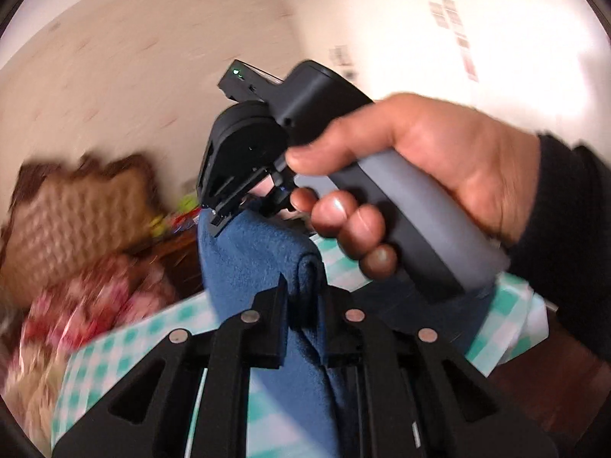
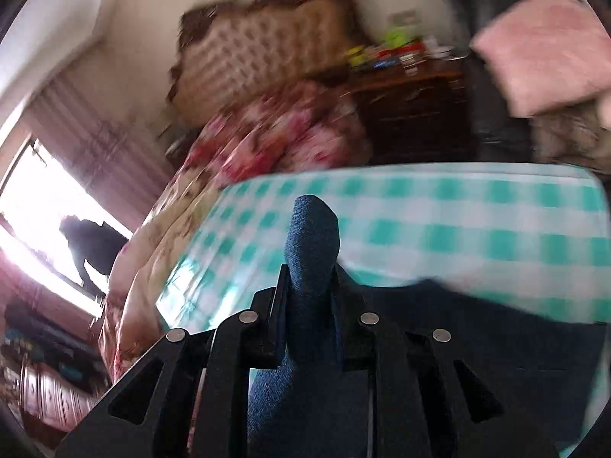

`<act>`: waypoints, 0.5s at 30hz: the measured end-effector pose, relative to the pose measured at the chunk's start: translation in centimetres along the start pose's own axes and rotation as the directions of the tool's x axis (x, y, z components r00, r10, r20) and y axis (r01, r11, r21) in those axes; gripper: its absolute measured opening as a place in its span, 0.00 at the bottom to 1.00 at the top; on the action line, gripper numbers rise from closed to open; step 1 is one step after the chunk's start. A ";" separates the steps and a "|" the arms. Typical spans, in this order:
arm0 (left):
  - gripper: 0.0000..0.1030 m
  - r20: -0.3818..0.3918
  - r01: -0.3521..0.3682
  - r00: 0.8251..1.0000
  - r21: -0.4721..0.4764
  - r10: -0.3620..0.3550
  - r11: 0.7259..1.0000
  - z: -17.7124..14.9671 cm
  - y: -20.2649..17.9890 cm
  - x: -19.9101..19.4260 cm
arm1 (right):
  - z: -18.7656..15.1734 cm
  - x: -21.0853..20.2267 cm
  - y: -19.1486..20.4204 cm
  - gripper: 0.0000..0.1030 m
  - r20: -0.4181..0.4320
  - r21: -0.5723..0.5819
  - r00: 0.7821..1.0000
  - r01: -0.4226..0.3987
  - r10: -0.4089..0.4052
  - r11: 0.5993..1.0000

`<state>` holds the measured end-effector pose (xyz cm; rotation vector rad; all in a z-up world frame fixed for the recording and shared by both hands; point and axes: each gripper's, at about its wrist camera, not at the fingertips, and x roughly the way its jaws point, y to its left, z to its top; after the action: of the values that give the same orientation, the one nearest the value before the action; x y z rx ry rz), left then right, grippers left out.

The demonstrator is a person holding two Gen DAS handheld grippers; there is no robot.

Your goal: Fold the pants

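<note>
The pants (image 1: 263,263) are dark blue fabric, lifted above a table with a green-and-white checked cloth (image 1: 152,328). My left gripper (image 1: 303,294) is shut on a fold of the pants. In the left wrist view my right gripper (image 1: 219,219), held in a bare hand (image 1: 420,175), pinches the same stretch of fabric a little farther along. In the right wrist view my right gripper (image 2: 309,286) is shut on a bunched edge of the pants (image 2: 315,229), and the rest of the fabric hangs down to the right over the cloth (image 2: 458,221).
A bed with a floral cover (image 2: 275,133) and a tufted brown headboard (image 2: 263,49) stands beyond the table. A dark wooden nightstand (image 2: 412,110) holds small items. A pink cushion (image 2: 542,49) lies on a dark chair at right. A bright window (image 2: 42,206) is at left.
</note>
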<state>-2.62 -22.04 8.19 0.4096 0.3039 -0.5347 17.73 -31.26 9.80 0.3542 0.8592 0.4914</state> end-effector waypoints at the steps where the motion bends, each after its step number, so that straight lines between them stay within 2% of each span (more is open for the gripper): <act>1: 0.11 -0.009 0.015 1.000 0.020 -0.015 1.000 0.3 -2.6 1.6 | -0.5 -1.0 -2.5 0.20 0.000 0.012 1.000 0.009 -0.009 1.000; 3: 0.11 -0.038 0.022 0.999 0.072 -0.019 0.997 -0.5 -8.9 5.1 | -2.7 -2.0 -10.7 0.20 -0.033 0.095 0.998 0.047 -0.044 0.994; 4: 0.11 -0.070 0.032 0.997 0.098 -0.025 0.995 -1.5 -12.0 7.1 | -3.5 -1.7 -12.7 0.20 -0.050 0.117 0.997 0.057 -0.051 0.992; 6: 0.11 -0.120 0.025 0.993 0.166 -0.004 0.986 -4.1 -16.5 10.3 | -6.6 0.6 -18.8 0.26 -0.132 0.168 0.985 0.131 -0.109 0.977; 7: 0.16 -0.155 0.020 0.988 0.198 0.011 0.980 -5.8 -18.5 11.9 | -8.0 1.9 -21.3 0.26 -0.174 0.197 0.978 0.151 -0.117 0.969; 8: 0.18 -0.168 0.012 0.985 0.232 0.028 0.973 -7.1 -20.0 12.5 | -8.7 2.6 -22.6 0.26 -0.192 0.216 0.975 0.157 -0.115 0.964; 9: 0.24 -0.161 -0.009 0.985 0.295 0.059 0.955 -8.6 -21.6 13.3 | -9.6 3.3 -23.8 0.28 -0.203 0.236 0.974 0.150 -0.102 0.960; 10: 0.37 -0.151 -0.038 0.984 0.342 0.095 0.939 -9.7 -22.5 13.7 | -9.8 3.2 -24.3 0.30 -0.196 0.242 0.977 0.135 -0.087 0.961; 11: 0.42 -0.147 -0.052 0.983 0.364 0.112 0.930 -10.5 -23.0 13.8 | -10.0 3.1 -24.6 0.36 -0.178 0.247 0.983 0.091 -0.047 0.965; 12: 0.44 -0.137 -0.074 0.981 0.379 0.135 0.923 -11.0 -23.3 13.8 | -10.1 2.7 -24.4 0.54 -0.164 0.240 0.986 0.071 -0.032 0.968; 13: 0.44 -0.127 -0.091 0.980 0.384 0.150 0.919 -11.3 -23.4 14.0 | -9.9 2.4 -24.0 0.75 -0.150 0.216 0.986 0.100 -0.068 0.971; 14: 0.44 -0.118 -0.106 0.979 0.389 0.163 0.915 -11.6 -23.5 14.1 | -9.7 2.3 -23.8 0.79 -0.143 0.189 0.986 0.117 -0.091 0.975; 15: 0.44 -0.121 -0.103 0.979 0.397 0.164 0.912 -11.7 -23.7 14.3 | -9.5 2.4 -23.5 0.79 -0.155 0.169 0.983 0.123 -0.097 0.978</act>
<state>-5.87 -41.43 -14.54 0.8558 0.3132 -0.4281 17.83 -48.59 -8.92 0.4354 1.0631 0.3407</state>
